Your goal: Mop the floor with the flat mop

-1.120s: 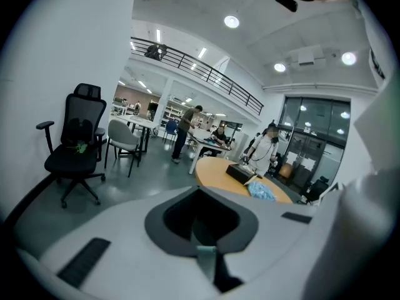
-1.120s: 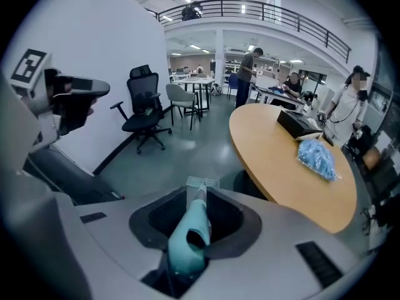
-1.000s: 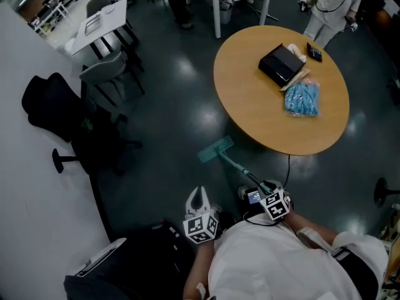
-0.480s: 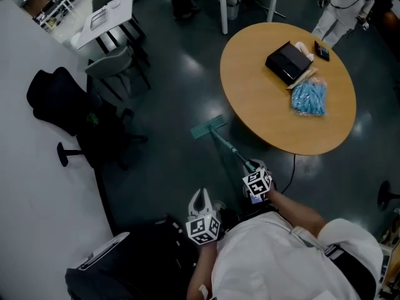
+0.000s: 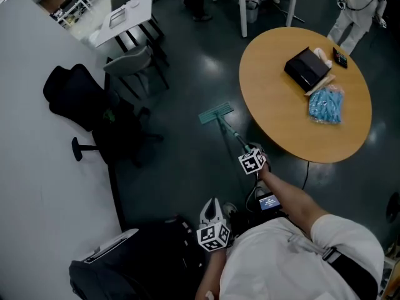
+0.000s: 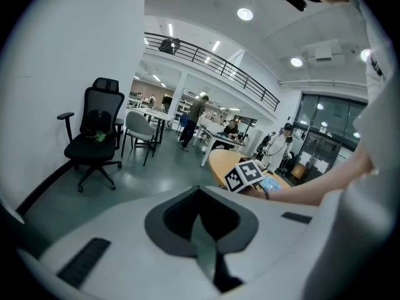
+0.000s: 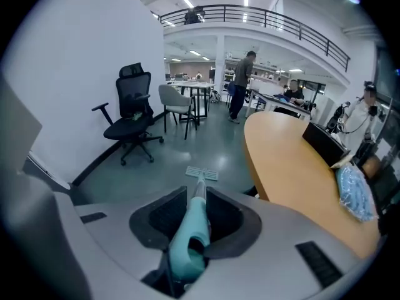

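The flat mop's teal head point(image 5: 215, 113) lies flat on the dark floor, left of the round table; the right gripper view shows the head point(image 7: 202, 173) straight ahead. Its thin pole runs back to a teal handle point(image 7: 190, 230) that sits between the jaws of my right gripper point(image 5: 249, 152), which is shut on it with the arm stretched forward. My left gripper point(image 5: 212, 205) stays close to my body, its fingers pressed together and holding nothing. In the left gripper view the jaws meet at a point point(image 6: 199, 189).
A round wooden table point(image 5: 275, 99) stands to the right with a black box point(image 5: 306, 67) and a blue bag point(image 5: 325, 105). A black office chair point(image 5: 94, 111) and a grey chair point(image 5: 134, 64) stand left by the white wall. A person point(image 5: 356, 5) stands beyond the table.
My right gripper has pushed forward away from my body, and the mop head has slid farther out across the floor. The left gripper has kept its place near my body.
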`<state>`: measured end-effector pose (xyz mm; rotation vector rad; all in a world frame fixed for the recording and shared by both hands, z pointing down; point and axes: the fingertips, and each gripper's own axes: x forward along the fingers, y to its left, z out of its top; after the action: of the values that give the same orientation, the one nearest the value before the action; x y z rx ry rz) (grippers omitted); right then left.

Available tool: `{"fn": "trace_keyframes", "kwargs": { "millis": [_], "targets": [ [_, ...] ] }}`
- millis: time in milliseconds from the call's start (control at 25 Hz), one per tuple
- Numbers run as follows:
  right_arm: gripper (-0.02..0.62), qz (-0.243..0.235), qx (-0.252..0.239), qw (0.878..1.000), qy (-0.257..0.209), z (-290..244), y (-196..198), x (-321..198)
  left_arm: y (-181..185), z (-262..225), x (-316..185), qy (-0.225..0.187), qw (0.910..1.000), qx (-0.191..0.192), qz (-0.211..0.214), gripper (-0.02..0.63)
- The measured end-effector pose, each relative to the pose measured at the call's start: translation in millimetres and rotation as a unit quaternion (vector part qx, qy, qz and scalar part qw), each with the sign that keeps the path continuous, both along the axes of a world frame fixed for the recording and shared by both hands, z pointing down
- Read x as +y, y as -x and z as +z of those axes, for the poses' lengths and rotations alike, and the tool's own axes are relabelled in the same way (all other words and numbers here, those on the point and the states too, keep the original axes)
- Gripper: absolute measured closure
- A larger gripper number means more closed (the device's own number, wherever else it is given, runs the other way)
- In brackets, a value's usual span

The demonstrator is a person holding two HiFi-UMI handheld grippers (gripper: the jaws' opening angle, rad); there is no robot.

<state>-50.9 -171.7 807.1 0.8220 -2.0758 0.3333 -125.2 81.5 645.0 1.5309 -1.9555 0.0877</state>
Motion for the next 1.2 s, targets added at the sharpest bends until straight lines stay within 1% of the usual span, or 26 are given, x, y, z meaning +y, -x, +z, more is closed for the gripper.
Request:
{"fn": "trace_keyframes", "kwargs": {
  "millis": [120, 240, 360, 440, 560, 680, 840, 960, 1200],
  "targets": [
    [0.492, -0.010, 0.009, 1.000, 0.007, -10.0, -16.3, 22.5, 3.7, -3.9, -10.3, -0.013, 0.9999, -0.004, 0.006, 0.601],
    [0.492, -0.024, 0.010, 0.999, 0.018, -32.6, -47.1, 61.1, 2.5, -12.3, -23.0, -0.028, 0.9994, -0.004, 0.021, 0.601],
    [0.492, -0.039, -0.015, 0.999, 0.022, -83.0, -74.4, 103.4, -2.4, -23.2, -35.8, -0.045, 0.9981, -0.005, 0.041, 0.601],
    [0.492, -0.047, -0.043, 0.998, 0.012, -119.9, -82.7, 121.4, -6.2, -29.7, -46.2, -0.058, 0.9968, -0.007, 0.054, 0.601],
    [0.492, -0.051, -0.061, 0.997, -0.009, -143.9, -83.1, 133.0, -12.1, -35.2, -58.1, -0.073, 0.9948, -0.009, 0.070, 0.601],
    [0.494, -0.043, -0.071, 0.996, -0.026, -147.1, -79.7, 131.7, -21.2, -42.5, -65.4, -0.085, 0.9922, -0.012, 0.091, 0.601],
    [0.495, -0.033, -0.081, 0.995, -0.038, -151.8, -77.2, 123.8, -34.5, -49.6, -68.7, -0.096, 0.9883, -0.016, 0.118, 0.601],
    [0.495, -0.037, -0.084, 0.994, -0.051, -154.9, -72.9, 118.9, -38.0, -48.2, -68.4, -0.093, 0.9879, -0.014, 0.123, 0.601],
    [0.495, -0.051, -0.092, 0.993, -0.056, -155.9, -63.9, 124.1, -32.2, -49.5, -66.3, -0.094, 0.9887, -0.017, 0.116, 0.601]
  ]
}}
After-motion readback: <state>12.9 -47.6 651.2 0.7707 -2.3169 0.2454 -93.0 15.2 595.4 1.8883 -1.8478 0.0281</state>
